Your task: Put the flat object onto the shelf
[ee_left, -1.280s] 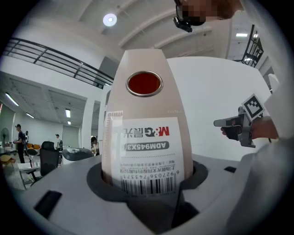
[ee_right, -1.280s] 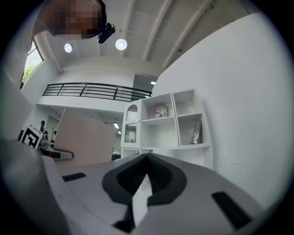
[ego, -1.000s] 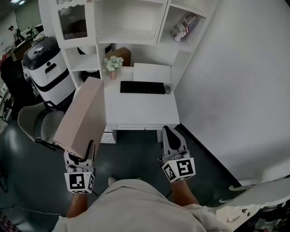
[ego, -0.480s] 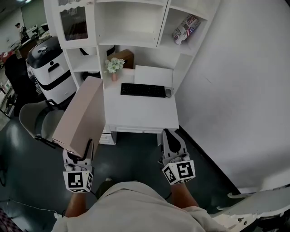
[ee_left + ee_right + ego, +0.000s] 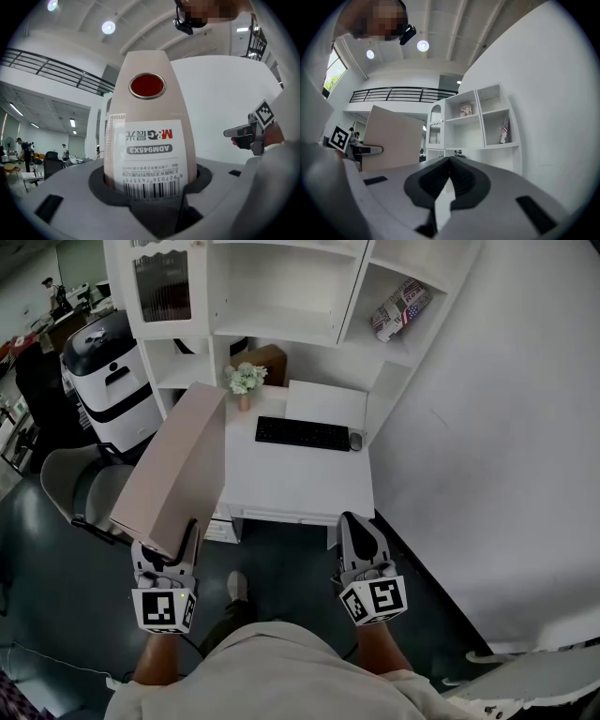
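L tool grips flat box; R tool closed, empty.

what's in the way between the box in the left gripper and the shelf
Nothing visible blocks it. The flat box, clamped in the left gripper, has only open floor and the low white desk before the shelf. The wide middle bay looks bare; flowers and keyboard sit lower.

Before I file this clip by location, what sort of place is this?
Most likely an office or shared workroom with a desk corner. A white desk holds a black keyboard, white shelves rise above it, and a grey chair stands to its left.
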{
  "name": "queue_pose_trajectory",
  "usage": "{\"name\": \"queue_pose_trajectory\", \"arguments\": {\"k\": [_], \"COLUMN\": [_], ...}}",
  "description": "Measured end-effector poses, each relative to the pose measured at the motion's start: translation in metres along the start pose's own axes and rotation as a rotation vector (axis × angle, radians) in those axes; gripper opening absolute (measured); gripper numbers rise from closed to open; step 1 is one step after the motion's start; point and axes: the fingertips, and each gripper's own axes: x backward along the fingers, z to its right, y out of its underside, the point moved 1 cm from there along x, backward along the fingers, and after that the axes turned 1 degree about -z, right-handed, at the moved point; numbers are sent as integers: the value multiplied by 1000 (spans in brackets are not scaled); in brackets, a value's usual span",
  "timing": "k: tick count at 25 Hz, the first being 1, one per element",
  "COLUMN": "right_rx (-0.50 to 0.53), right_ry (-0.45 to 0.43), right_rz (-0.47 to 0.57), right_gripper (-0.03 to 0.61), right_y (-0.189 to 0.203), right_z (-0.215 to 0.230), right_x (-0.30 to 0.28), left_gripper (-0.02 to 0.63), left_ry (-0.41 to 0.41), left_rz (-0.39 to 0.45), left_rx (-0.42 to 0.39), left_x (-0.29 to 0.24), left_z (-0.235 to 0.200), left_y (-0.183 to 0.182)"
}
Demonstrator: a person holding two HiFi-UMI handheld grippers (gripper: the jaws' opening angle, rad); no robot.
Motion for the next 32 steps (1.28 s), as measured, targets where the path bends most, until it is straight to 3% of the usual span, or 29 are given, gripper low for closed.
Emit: {"name": "queue_pose_trajectory", "arguments": {"k": [15, 28, 32], "right_rx": [24, 21, 20], "right_ry": [84, 151, 162], "right_rz": [-18, -26, -39], "right_gripper": [3, 3, 3], "right_y": [11, 16, 20], "right_z": [28, 23, 25], "right_x": [-116, -205, -216], "left_gripper": [276, 276, 276], "left_ry": [59, 133, 129], "left_rz": [-7, 42, 66], "left_rx": [28, -41, -111], "left_x": [-118, -214, -233], "left_z": [-55, -100, -103], "left_y": [25, 10, -2]}}
